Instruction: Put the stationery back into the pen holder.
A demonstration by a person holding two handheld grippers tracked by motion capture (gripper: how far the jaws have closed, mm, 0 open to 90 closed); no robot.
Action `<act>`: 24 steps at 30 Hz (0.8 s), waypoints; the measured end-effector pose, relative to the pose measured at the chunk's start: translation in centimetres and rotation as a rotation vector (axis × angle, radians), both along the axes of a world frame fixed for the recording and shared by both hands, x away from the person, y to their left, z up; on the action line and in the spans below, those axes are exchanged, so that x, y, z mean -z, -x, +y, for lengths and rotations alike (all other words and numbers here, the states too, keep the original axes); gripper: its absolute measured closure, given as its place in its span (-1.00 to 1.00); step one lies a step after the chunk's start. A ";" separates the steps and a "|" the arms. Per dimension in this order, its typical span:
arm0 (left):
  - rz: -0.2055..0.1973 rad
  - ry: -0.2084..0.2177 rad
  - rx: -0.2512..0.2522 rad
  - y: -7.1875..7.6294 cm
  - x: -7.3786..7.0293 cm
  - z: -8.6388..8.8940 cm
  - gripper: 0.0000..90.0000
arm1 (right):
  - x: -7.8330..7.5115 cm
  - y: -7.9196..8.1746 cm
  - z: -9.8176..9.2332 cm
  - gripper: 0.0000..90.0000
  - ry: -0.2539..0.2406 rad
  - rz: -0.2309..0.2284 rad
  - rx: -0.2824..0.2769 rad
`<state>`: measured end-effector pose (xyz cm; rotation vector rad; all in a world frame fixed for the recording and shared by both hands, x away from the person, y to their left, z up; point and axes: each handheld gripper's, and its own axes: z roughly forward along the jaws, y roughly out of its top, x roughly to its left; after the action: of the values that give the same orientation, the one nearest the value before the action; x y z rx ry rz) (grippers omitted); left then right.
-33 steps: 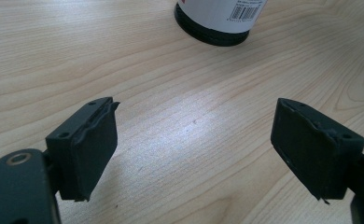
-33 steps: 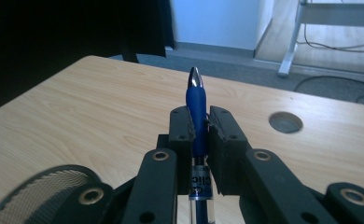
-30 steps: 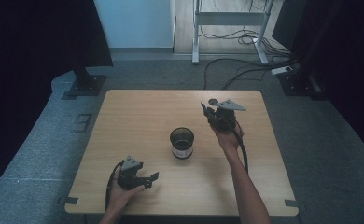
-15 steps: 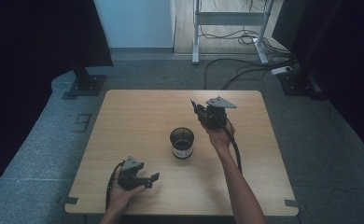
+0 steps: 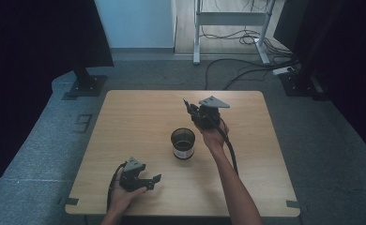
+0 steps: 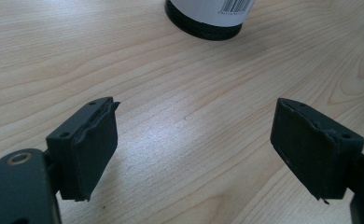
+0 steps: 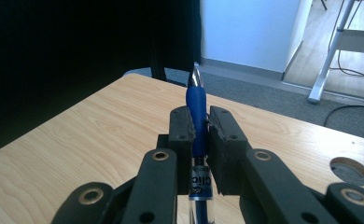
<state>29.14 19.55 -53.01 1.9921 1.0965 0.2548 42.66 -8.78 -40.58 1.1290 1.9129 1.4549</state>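
A blue pen (image 7: 196,100) with a clear barrel stands between the pads of my right gripper (image 7: 199,130), which is shut on it, tip pointing away. In the high view the right gripper (image 5: 193,111) hovers just behind and to the right of a dark, open-topped cup (image 5: 183,143) with a white label at the middle of the wooden table (image 5: 125,117). My left gripper (image 5: 154,182) rests near the front left edge, pointing right. Its jaws are open with only bare wood between them (image 6: 194,144), and the cup's base (image 6: 203,18) is farther ahead.
A round cable hole (image 7: 351,170) sits in the tabletop near the right gripper. Dark curtains, black stand bases (image 5: 85,84) and floor cables (image 5: 237,70) surround the table on grey carpet. A metal frame (image 5: 228,18) stands behind.
My right gripper has carried the pen leftward and slightly up, closer to the cup. The left gripper has stayed where it was.
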 end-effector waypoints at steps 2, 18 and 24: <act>0.000 -0.001 0.001 0.0 0.0 -0.1 -0.66 | 0.1 0.0 0.3 0.74 -0.002 0.001 -0.004; 0.004 -0.003 0.002 0.0 0.0 -0.1 -0.66 | 0.1 -0.1 2.3 0.74 -0.020 -0.001 -0.032; 0.004 -0.001 0.001 0.0 0.0 0.0 -0.66 | 0.0 0.0 3.5 0.74 -0.029 -0.009 -0.048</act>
<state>29.14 19.53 -52.98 1.9946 1.0983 0.2511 42.68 -5.33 -40.56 1.0949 1.9312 1.5150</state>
